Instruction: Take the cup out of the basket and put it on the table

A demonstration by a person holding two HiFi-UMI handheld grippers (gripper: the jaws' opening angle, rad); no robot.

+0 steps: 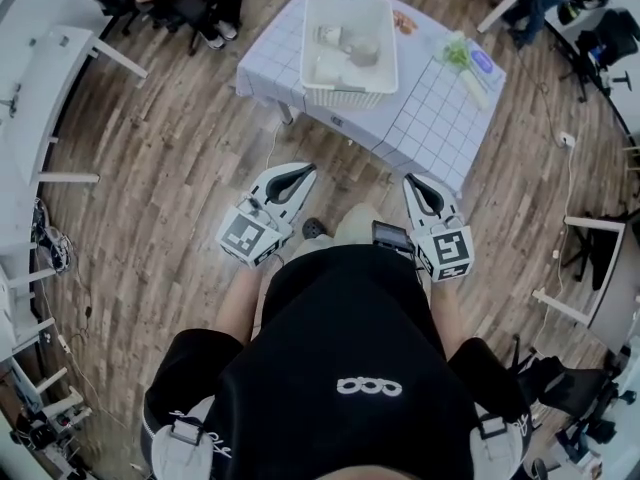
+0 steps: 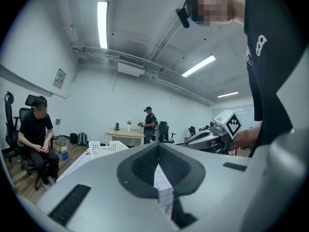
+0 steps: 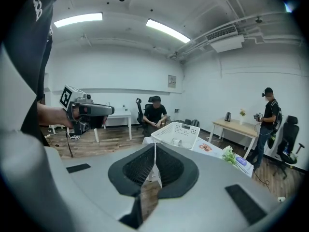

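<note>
Wood-plank flooring [image 1: 150,168], brown and streaky, filled the middle of the room; on it stood one counter [image 1: 430,128] under a white cloth ruled in a fine grid. Item: basket [image 1: 305,53], white plastic, rectangular, lattice-sided, set on the counter's left half as the head view showed it. Item: cup [image 1: 362,50], judged to be the pale rounded thing lying inside the basket among other light pieces; its material could not be made out. Item: left tongs [image 1: 303,174], grey moulded shell, dark ribbed pads pressed together, nothing between them. Item: right tongs [image 1: 413,182], same make, likewise closed and empty. Both were held low before the person, well apart from the counter, tips toward it. Step in hand, by judgement: the approach. To do it well, one pair should be opened wide before crossing the basket rim, lowered over the cup clear of its neighbours, and closed across the cup's wall. Bare cloth between the basket and the green bunch [image 1: 456,52] looked a fit place to set it.
</note>
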